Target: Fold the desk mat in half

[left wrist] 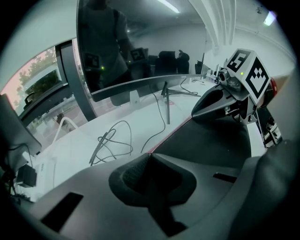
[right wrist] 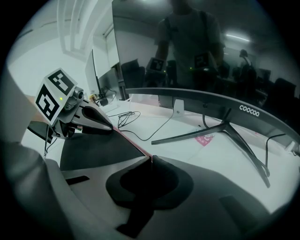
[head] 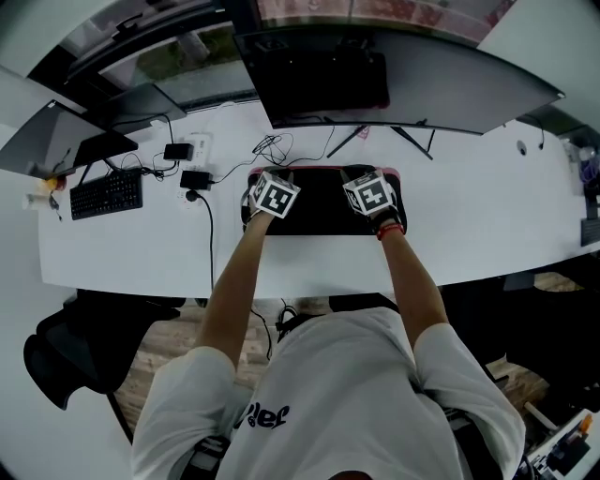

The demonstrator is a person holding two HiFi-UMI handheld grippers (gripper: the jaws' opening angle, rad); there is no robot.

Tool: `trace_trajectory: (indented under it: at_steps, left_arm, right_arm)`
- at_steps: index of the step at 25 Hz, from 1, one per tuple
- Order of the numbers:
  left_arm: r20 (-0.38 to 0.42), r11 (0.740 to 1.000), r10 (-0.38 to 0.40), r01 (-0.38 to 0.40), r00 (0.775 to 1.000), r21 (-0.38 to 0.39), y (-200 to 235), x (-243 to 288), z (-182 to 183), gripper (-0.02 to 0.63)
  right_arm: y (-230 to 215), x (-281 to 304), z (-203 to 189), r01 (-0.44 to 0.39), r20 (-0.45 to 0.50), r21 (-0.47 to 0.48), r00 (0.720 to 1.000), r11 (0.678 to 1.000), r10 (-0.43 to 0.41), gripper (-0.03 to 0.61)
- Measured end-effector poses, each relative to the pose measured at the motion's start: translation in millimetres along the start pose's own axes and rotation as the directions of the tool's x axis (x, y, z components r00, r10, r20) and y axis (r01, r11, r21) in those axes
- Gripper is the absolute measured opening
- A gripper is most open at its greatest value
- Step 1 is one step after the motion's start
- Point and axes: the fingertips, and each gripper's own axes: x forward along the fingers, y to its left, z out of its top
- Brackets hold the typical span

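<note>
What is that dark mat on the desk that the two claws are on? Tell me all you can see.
The desk mat is a thin, soft-looking black rectangle with a narrow red strip along its far edge. It lies on the white desk before the monitor. The left gripper and the right gripper are shut on that far edge, one near each end.

You face a long white desk [head: 141, 258]. A wide curved monitor [head: 403, 84] stands at its far side on a splayed two-leg stand [right wrist: 220, 129], its screen dark. To your left, a second monitor [head: 47, 141] stands behind a black keyboard [head: 106, 194]. Loose cables [left wrist: 110, 140] lie on the desk near a black power adapter [head: 195, 179]. A window [left wrist: 42, 82] behind the desk shows trees. A ceiling light strip [left wrist: 166, 5] is lit. A black office chair [head: 75, 356] stands on the wood-pattern floor [head: 164, 342] at your left.
</note>
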Motion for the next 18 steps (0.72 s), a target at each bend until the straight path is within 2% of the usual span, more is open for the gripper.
trace_trajectory:
  at_steps: [9, 18]
  left_arm:
    - [-0.009, 1.0, 0.016, -0.017, 1.0, -0.021, 7, 13, -1, 0.025]
    - [-0.016, 0.998, 0.051, -0.051, 0.999, 0.027, 9, 19, -1, 0.025]
  right_arm:
    - [-4, 13, -1, 0.007, -0.005, 0.011, 1.0, 1.0, -0.006, 0.023]
    - [-7, 22, -2, 0.046, -0.004, -0.006, 0.999, 0.999, -0.046, 0.023]
